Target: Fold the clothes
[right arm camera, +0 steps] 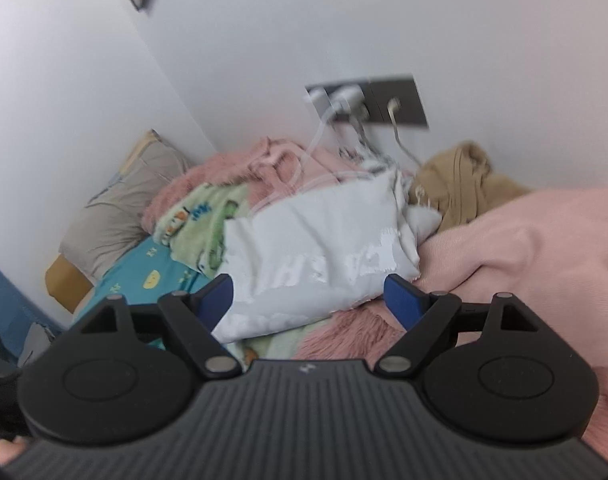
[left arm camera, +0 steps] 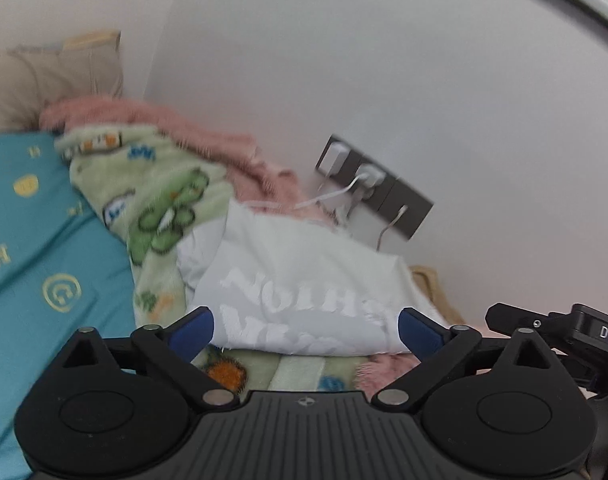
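A folded white garment point(left arm camera: 304, 284) with white lettering lies on a green cartoon-print blanket point(left arm camera: 160, 204) on the bed. My left gripper point(left arm camera: 306, 334) is open, its blue fingertips apart just in front of the garment's near edge, nothing between them. In the right wrist view the same white garment point(right arm camera: 316, 256) lies ahead, and my right gripper point(right arm camera: 310, 300) is open with its blue pads on either side of the near edge, not closed on it. A pink garment point(right arm camera: 524, 256) lies to the right, and a tan garment point(right arm camera: 464, 188) sits behind it.
A teal patterned sheet point(left arm camera: 36, 252) covers the bed at left. A fluffy pink blanket point(right arm camera: 232, 168) and a grey pillow point(right arm camera: 120, 208) lie by the wall. A dark wall socket plate point(right arm camera: 380, 100) holds chargers, with white cables hanging down. The other gripper's body point(left arm camera: 576, 332) shows at right.
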A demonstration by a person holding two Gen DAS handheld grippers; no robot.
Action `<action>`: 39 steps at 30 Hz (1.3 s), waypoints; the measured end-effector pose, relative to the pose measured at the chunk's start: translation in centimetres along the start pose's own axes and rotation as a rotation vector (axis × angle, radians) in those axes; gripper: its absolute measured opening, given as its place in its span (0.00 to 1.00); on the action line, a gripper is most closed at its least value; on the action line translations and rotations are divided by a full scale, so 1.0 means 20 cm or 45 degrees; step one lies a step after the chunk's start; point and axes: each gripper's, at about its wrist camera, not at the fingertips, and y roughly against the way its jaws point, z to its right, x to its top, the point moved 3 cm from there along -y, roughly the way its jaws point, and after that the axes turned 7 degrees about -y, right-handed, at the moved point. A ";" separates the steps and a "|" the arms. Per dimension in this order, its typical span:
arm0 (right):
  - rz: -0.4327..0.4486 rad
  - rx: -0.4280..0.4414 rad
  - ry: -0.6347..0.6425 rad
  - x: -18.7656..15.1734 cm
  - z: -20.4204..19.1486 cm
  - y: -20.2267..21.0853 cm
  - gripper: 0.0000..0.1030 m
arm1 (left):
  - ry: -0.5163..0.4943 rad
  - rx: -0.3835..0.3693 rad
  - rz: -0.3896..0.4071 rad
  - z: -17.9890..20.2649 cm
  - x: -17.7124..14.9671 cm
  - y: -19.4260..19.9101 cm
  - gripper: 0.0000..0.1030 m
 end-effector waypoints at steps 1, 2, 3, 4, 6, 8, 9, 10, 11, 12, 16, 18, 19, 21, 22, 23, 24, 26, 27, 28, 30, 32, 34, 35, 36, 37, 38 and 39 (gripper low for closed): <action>0.020 0.005 0.015 0.00 -0.03 0.06 0.82 | -0.018 0.010 0.029 0.03 0.02 0.07 0.99; 0.039 0.010 0.032 0.00 -0.05 0.12 0.82 | -0.032 0.020 0.051 0.05 0.02 0.14 0.99; 0.056 0.015 0.051 0.00 -0.08 0.18 0.82 | -0.046 0.030 0.073 0.07 0.03 0.21 1.00; 0.073 0.021 0.070 -0.01 -0.11 0.24 0.82 | -0.060 0.040 0.095 0.09 0.04 0.28 1.00; 0.108 0.031 0.109 -0.02 -0.16 0.36 0.82 | -0.088 0.062 0.129 0.12 0.05 0.40 1.00; 0.141 0.042 0.144 -0.04 -0.21 0.47 0.82 | -0.111 0.086 0.163 0.15 0.05 0.52 1.00; 0.156 0.048 0.160 -0.05 -0.23 0.53 0.82 | -0.120 0.093 0.183 0.16 0.04 0.58 1.00; 0.170 0.056 0.178 -0.06 -0.25 0.57 0.82 | -0.140 0.106 0.201 0.18 0.03 0.63 1.00; 0.184 0.062 0.197 -0.07 -0.27 0.62 0.82 | -0.159 0.119 0.218 0.20 0.03 0.69 1.00; 0.198 0.067 0.215 -0.09 -0.30 0.67 0.82 | -0.179 0.132 0.236 0.22 0.02 0.74 1.00; 0.246 0.096 0.259 -0.16 -0.36 0.83 0.82 | -0.226 0.158 0.305 0.27 -0.04 0.94 1.00; 0.261 0.110 0.271 -0.19 -0.38 0.89 0.82 | -0.230 0.160 0.329 0.29 -0.06 1.02 1.00; 0.271 0.116 0.278 -0.21 -0.39 0.92 0.82 | -0.233 0.167 0.348 0.29 -0.08 1.06 1.00; 0.295 0.126 0.293 -0.25 -0.41 0.97 0.82 | -0.241 0.180 0.386 0.30 -0.11 1.14 1.00; 0.308 0.129 0.301 -0.27 -0.41 0.99 0.82 | -0.250 0.182 0.408 0.30 -0.13 1.17 1.00; 0.319 0.132 0.309 -0.29 -0.42 1.01 0.82 | -0.263 0.186 0.421 0.31 -0.14 1.19 1.00; 0.328 0.136 0.315 -0.31 -0.43 1.02 0.82 | -0.277 0.200 0.426 0.31 -0.16 1.21 1.00; 0.346 0.143 0.327 -0.35 -0.43 1.04 0.82 | -0.298 0.224 0.441 0.31 -0.19 1.24 1.00; 0.355 0.145 0.333 -0.37 -0.44 1.05 0.82 | -0.299 0.223 0.448 0.31 -0.20 1.26 1.00; 0.365 0.143 0.342 -0.38 -0.44 1.06 0.82 | -0.299 0.223 0.455 0.31 -0.22 1.27 1.00; 0.386 0.139 0.360 -0.42 -0.45 1.06 0.82 | -0.299 0.218 0.465 0.31 -0.24 1.30 1.00; 0.407 0.136 0.378 -0.45 -0.46 1.06 0.82 | -0.311 0.224 0.475 0.31 -0.26 1.32 1.00; 0.428 0.132 0.395 -0.48 -0.47 1.06 0.82 | -0.318 0.230 0.493 0.31 -0.28 1.35 1.00; 0.438 0.130 0.404 -0.50 -0.47 1.06 0.82 | -0.318 0.228 0.498 0.31 -0.28 1.36 1.00; 0.446 0.129 0.413 -0.51 -0.48 1.07 0.82 | -0.317 0.227 0.503 0.30 -0.29 1.37 1.00; 0.449 0.127 0.420 -0.52 -0.48 1.06 0.82 | -0.316 0.226 0.506 0.30 -0.30 1.38 1.00; 0.450 0.122 0.424 -0.53 -0.49 1.06 0.82 | -0.314 0.226 0.509 0.29 -0.31 1.38 1.00; 0.449 0.120 0.427 -0.54 -0.49 1.05 0.82 | -0.315 0.228 0.513 0.28 -0.31 1.37 1.00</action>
